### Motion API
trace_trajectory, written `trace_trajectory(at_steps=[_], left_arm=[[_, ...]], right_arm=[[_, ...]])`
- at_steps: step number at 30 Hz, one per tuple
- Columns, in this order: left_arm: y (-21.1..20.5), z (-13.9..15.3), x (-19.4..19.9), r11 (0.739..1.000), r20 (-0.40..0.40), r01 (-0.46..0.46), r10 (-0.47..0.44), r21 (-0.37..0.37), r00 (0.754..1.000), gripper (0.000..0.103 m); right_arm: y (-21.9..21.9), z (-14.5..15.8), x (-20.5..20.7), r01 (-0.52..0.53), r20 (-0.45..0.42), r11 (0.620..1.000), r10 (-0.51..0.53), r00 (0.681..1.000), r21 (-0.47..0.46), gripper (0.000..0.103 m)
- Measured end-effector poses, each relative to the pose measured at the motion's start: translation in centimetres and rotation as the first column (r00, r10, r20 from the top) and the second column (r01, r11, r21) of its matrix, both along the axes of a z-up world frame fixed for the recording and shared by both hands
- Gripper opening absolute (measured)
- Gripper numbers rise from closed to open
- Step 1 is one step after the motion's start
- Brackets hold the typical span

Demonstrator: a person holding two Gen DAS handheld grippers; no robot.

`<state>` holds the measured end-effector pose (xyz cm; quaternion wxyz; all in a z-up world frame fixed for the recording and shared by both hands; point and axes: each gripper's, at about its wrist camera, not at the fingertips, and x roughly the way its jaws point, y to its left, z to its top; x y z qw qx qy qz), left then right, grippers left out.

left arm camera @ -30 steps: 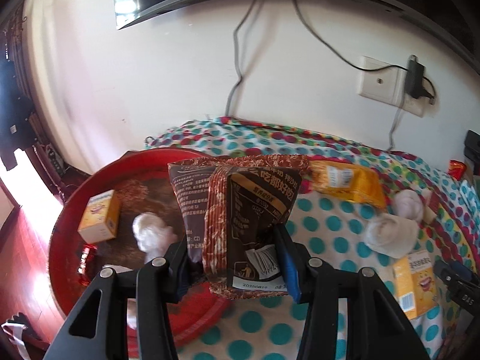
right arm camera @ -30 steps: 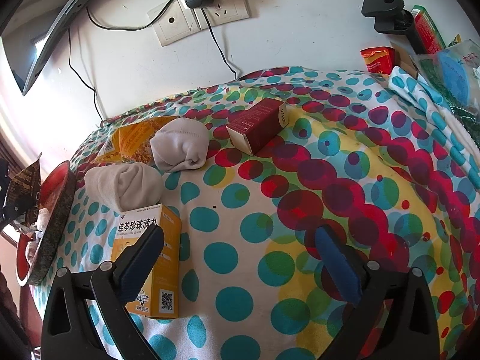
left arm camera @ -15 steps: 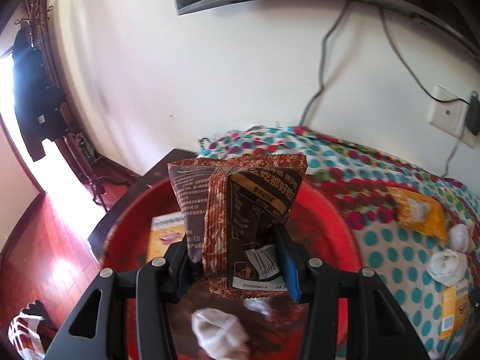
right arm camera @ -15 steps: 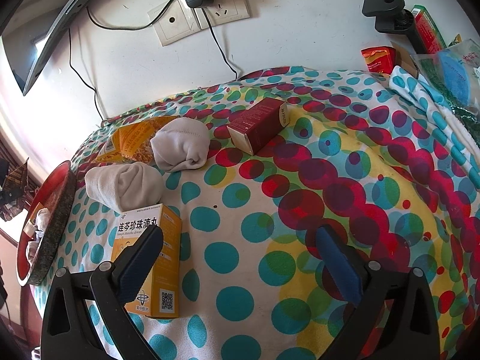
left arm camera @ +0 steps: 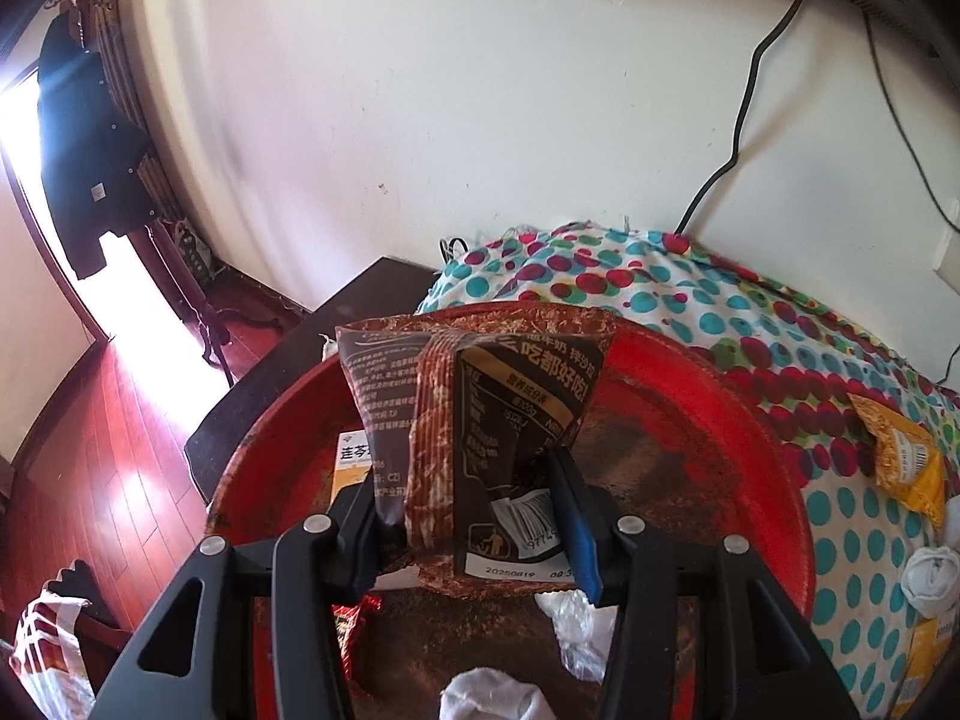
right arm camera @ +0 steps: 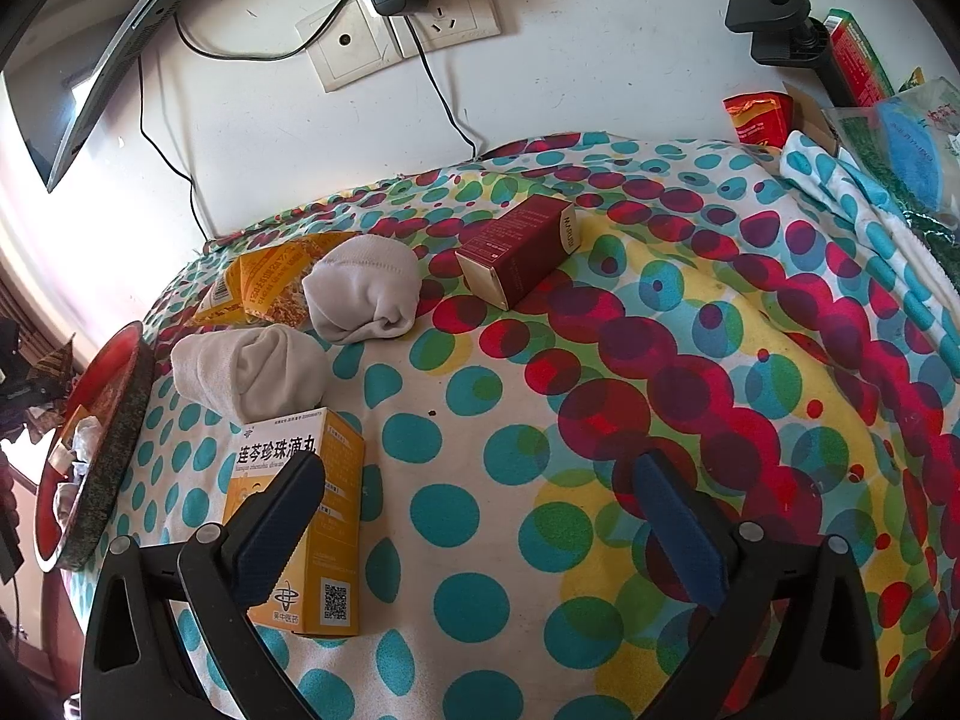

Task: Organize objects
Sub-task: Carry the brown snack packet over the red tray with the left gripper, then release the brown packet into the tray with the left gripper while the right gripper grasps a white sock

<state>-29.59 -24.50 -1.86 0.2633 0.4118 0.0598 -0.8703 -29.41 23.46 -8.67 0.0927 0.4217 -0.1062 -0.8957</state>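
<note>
The left gripper (left arm camera: 474,528) is clamped on the lower part of a dark brown snack packet (left arm camera: 480,414), which stands upright between the pads, long axis vertical, crimped top edge up and its barcode and date stamp low by the right pad. The packet hangs above the round red tray (left arm camera: 720,420). In the tray, near the camera, lie one white rolled sock (left arm camera: 492,699), one crumpled clear wrapper (left arm camera: 579,630) and one small red sachet (left arm camera: 354,618); one orange medicine box (left arm camera: 354,462) lies behind the packet, half hidden. The middle and right of the tray floor are bare. The tray's left rim overhangs a dark table edge, with red wooden floor below.

The right gripper (right arm camera: 480,528) hovers with its jaws wide apart and nothing between them, over the polka-dot cloth (right arm camera: 600,420). Just beside its left pad a second orange medicine box (right arm camera: 300,516) lies flat, long axis running away from the camera. Farther off sit two more rolled socks (right arm camera: 252,369) (right arm camera: 363,291), side by side, then one yellow snack packet (right arm camera: 264,276) and one dark red carton (right arm camera: 522,249) lying on its side, angled up to the right. The cloth's centre and right are open; the wall closes off the far edge.
</note>
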Motion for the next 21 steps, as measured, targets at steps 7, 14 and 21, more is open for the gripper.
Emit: trace_trajectory(at_steps=[7,14,21], left_arm=[[-0.7,-1.9,-1.8,0.999,0.044,-0.001,0.0,0.037,0.999,0.05],[-1.2,-3.2,-2.3,0.998,0.066,0.007,-0.011,0.061,0.998,0.05],[-0.6,-4.3,-3.7,0.995,0.167,0.066,-0.077,0.07,0.983,0.066]], right_arm=[[-0.3,0.0,0.2,-0.008,-0.003,1.0,0.008,1.0,0.005,0.103],[-3.2,1.3,0.8,-0.12,-0.078,0.991,0.124,0.989,0.056,0.103],[-7.5,1.9,-0.7,-0.228,-0.064,0.969,0.234,0.97,0.09,0.102]])
